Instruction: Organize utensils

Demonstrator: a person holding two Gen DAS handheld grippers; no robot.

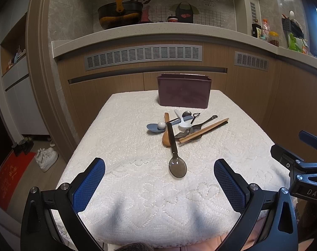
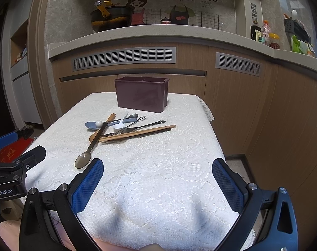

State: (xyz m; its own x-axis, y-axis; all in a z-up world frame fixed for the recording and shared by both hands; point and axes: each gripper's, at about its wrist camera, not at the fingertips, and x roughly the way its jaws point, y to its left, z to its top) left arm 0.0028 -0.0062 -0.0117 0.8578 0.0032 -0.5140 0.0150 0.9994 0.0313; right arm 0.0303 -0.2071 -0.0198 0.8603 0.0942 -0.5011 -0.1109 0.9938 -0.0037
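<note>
A small worktop covered by a white lace cloth [image 1: 137, 198] stands in front of wood-grain kitchen cabinets with grey vent grilles [image 1: 143, 56]. At its far end sits a dark purple rectangular plastic utensil holder [image 1: 184, 91], upright; from the right wrist view a divider splits its open top into compartments [image 2: 142, 94]. Just in front of the holder lies a loose heap of utensils: a translucent smoky-grey plastic spoon with a black handle [image 1: 175, 152] reaches nearest the cameras, its bowl resting on the cloth and its handle crossing a light wooden spoon [image 1: 166, 135]. A blue-grey spoon [image 1: 154, 128] lies at the heap's left with a small white ball-shaped piece [image 1: 161, 125] resting in or against its bowl. A white plastic spoon [image 1: 182, 121], several dark metal utensils [image 1: 200, 124] and a pair of wooden chopsticks [image 1: 204, 130] overlap on the right side of the heap. The left gripper [image 1: 159, 185] hangs over the near part of the cloth with its blue-padded jaws wide apart and nothing between them. The right gripper [image 2: 157, 185] hangs beside it, likewise spread open and empty, well apart from the heap.
</note>
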